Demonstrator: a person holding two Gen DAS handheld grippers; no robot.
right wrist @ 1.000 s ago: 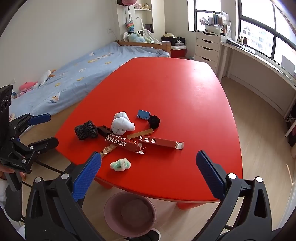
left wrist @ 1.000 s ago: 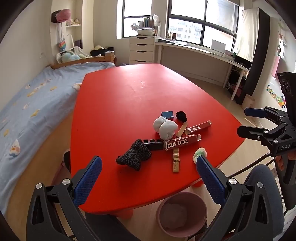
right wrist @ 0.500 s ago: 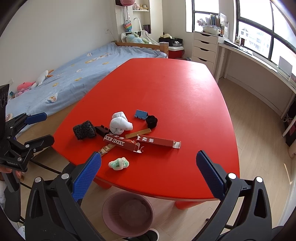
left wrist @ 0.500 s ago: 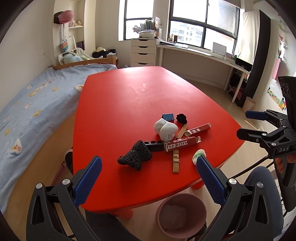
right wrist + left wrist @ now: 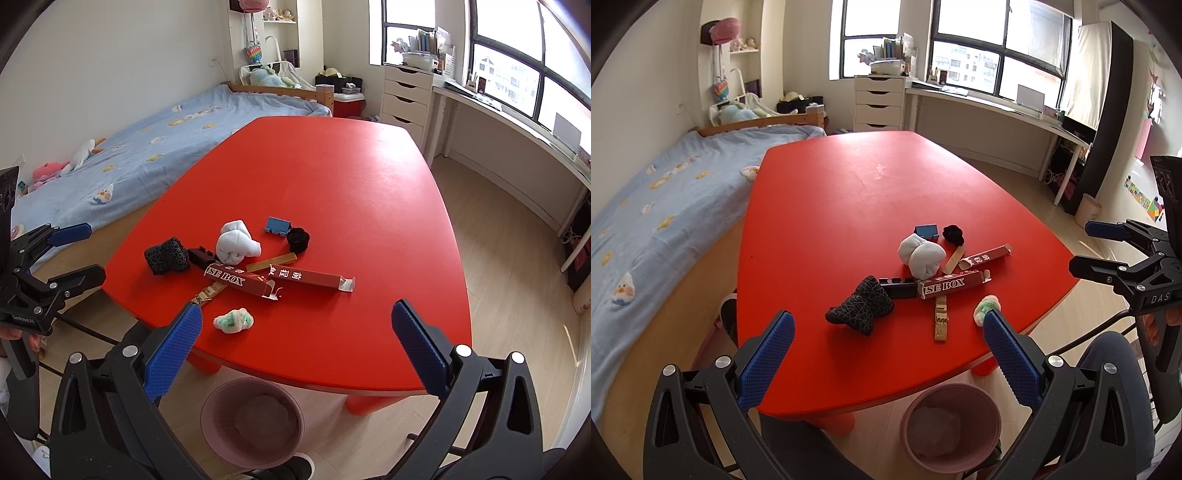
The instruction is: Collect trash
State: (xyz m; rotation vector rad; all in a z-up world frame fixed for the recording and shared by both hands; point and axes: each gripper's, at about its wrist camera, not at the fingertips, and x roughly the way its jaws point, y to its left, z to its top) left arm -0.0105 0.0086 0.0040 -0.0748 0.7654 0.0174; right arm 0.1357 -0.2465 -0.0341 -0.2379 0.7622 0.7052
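Your left gripper (image 5: 886,343) and right gripper (image 5: 297,334) both hang spread wide, holding nothing, short of the red table's (image 5: 849,206) near edge. The trash lies clustered there: wad (image 5: 233,319) nearest, boxes (image 5: 242,280) and socks (image 5: 236,247) beyond. The bin (image 5: 221,410) sits on the floor below.

You are working in a child's bedroom at home: a bed (image 5: 155,147) with a blue duck-print cover and plush toys (image 5: 48,171), a white drawer unit (image 5: 879,103), a long window desk (image 5: 997,110), and a low red surface (image 5: 868,206) fill it.
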